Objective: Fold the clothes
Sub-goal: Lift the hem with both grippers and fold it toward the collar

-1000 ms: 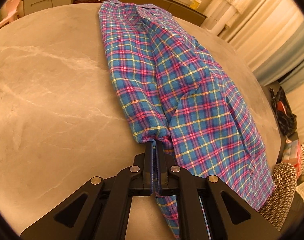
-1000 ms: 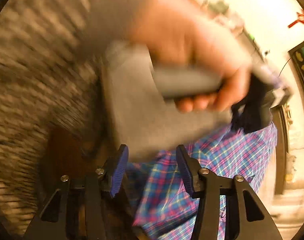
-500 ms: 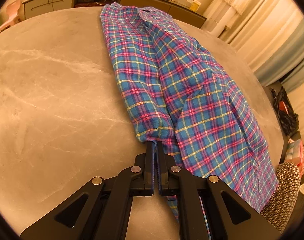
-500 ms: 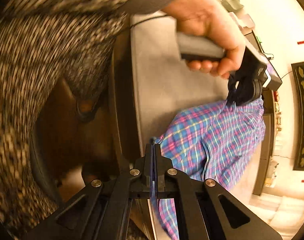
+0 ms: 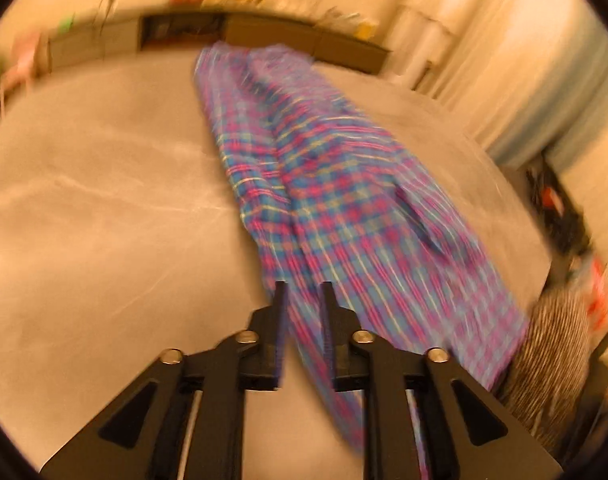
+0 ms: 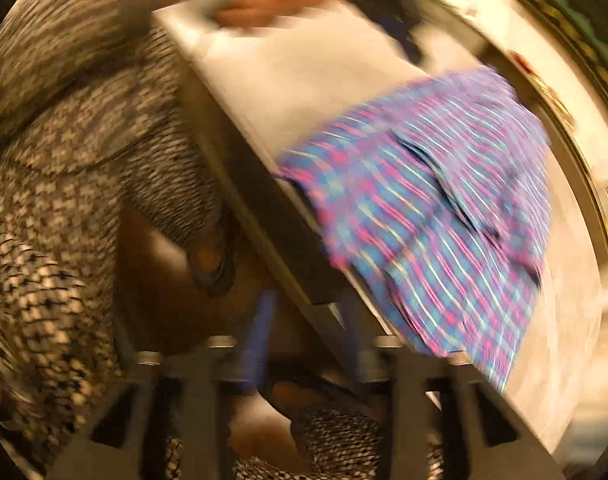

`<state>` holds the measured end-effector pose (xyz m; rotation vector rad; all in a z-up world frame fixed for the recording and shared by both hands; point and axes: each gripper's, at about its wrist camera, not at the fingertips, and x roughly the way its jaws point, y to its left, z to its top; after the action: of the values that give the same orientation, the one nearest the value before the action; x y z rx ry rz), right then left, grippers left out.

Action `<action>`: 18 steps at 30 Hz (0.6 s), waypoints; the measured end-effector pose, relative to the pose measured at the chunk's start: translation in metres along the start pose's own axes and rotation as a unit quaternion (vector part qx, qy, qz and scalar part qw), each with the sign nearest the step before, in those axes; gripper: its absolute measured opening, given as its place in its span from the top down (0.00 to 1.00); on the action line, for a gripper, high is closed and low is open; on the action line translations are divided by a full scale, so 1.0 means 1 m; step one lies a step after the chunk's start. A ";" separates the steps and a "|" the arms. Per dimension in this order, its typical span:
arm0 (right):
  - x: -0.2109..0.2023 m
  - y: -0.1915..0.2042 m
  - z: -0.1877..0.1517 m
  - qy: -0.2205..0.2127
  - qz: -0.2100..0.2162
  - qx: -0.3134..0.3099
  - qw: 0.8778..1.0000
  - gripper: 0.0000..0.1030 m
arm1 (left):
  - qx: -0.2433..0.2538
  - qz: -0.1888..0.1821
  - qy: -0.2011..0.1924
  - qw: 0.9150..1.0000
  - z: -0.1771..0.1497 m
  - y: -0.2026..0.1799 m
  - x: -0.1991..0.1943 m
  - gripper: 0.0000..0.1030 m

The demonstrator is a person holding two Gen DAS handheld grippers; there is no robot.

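Nearest in the left wrist view, the left gripper (image 5: 302,292) is seen with its jaws opening; the hem of the plaid shirt (image 5: 336,200) shows in the gap between them, but the pads are not pressed on it, so the cloth is judged to be let go. In the right wrist view the right gripper (image 6: 304,312) is heavily blurred; its jaws are opening too, and nothing is seen held between them, only the table edge (image 6: 271,216) and a patterned garment worn by the person behind it.

The shirt is laid lengthwise on the marble table (image 5: 95,208), running from the near edge, where a little hangs over, towards the far side. The sides appear to have been folded in already, giving a long narrow strip with a ridge down the middle. The crosswise folds are judged still to be made. The cloth is wrinkled, thin and limp.
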<state>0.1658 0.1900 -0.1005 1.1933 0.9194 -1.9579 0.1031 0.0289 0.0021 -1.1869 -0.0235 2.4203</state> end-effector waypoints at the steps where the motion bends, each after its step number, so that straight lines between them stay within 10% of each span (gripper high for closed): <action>1: 0.002 -0.003 -0.009 -0.006 -0.013 0.004 1.000 0.52 | 0.026 -0.002 -0.011 1.000 -0.011 -0.012 -0.009 0.44; 6: 0.022 0.004 -0.036 -0.016 -0.097 -0.086 0.991 0.44 | 0.205 -0.039 -0.007 0.978 -0.093 -0.107 -0.019 0.36; 9: 0.034 0.005 -0.032 -0.024 -0.134 -0.136 0.981 0.43 | 0.313 -0.006 -0.009 0.950 -0.118 -0.144 -0.006 0.36; 12: 0.040 -0.004 -0.027 -0.033 -0.122 -0.139 0.982 0.44 | 0.327 0.031 0.001 0.944 -0.116 -0.145 0.013 0.36; 16: 0.030 -0.034 -0.026 -0.052 -0.022 -0.052 0.997 0.65 | 0.251 -0.002 0.033 0.968 -0.091 -0.117 0.026 0.87; 18: 0.025 -0.051 -0.030 -0.065 0.024 -0.006 0.998 0.71 | 0.208 -0.022 0.040 0.977 -0.079 -0.102 0.028 0.89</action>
<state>0.1283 0.2380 -0.1221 1.0570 0.8267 -1.9638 0.1867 0.1183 -0.0475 -1.0721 0.4539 2.1898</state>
